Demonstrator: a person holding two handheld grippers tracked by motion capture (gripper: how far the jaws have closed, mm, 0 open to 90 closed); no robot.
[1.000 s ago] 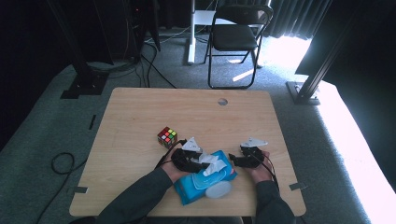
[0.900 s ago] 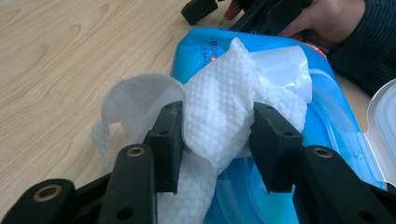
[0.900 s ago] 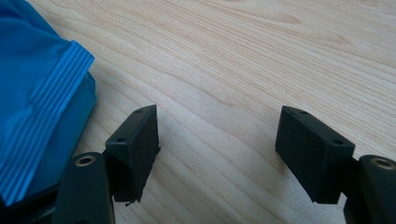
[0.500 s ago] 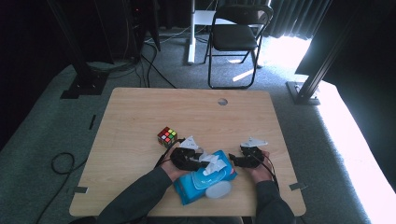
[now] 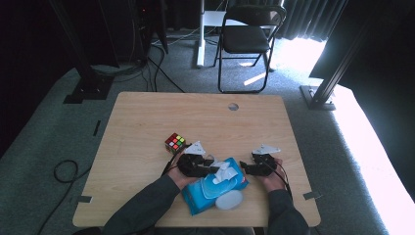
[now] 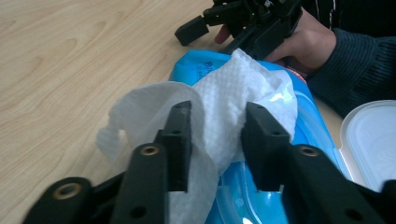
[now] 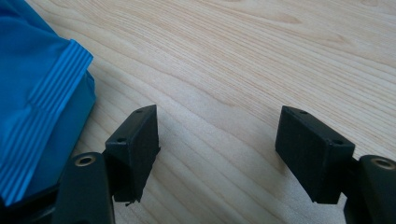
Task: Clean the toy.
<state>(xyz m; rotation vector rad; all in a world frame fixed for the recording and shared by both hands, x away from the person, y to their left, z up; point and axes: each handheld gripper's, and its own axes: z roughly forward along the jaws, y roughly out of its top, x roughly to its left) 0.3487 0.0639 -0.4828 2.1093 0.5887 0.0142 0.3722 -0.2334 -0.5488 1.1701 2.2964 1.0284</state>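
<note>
A blue wet-wipe pack [image 5: 203, 193] lies at the table's near edge with its round white lid [image 5: 229, 199] flipped open. A white wipe [image 5: 224, 171] sticks up out of it. My left gripper [image 5: 214, 169] reaches in from the left. In the left gripper view its jaws stand on either side of the wipe [image 6: 224, 112], and they have just been closing around it, with a gap left. The left gripper [image 6: 217, 114] is over the pack [image 6: 303, 121]. My right gripper [image 5: 244, 169] rests open at the pack's right end, its jaws [image 7: 219, 126] wide over bare wood beside the pack [image 7: 37, 88].
A Rubik's cube [image 5: 175, 142] sits on the wooden table [image 5: 195, 117] just left of my left hand. The table has a cable hole [image 5: 233, 106] near its far edge. A folding chair [image 5: 249, 39] stands beyond it. The other hand's gripper [image 6: 243, 21] lies past the pack.
</note>
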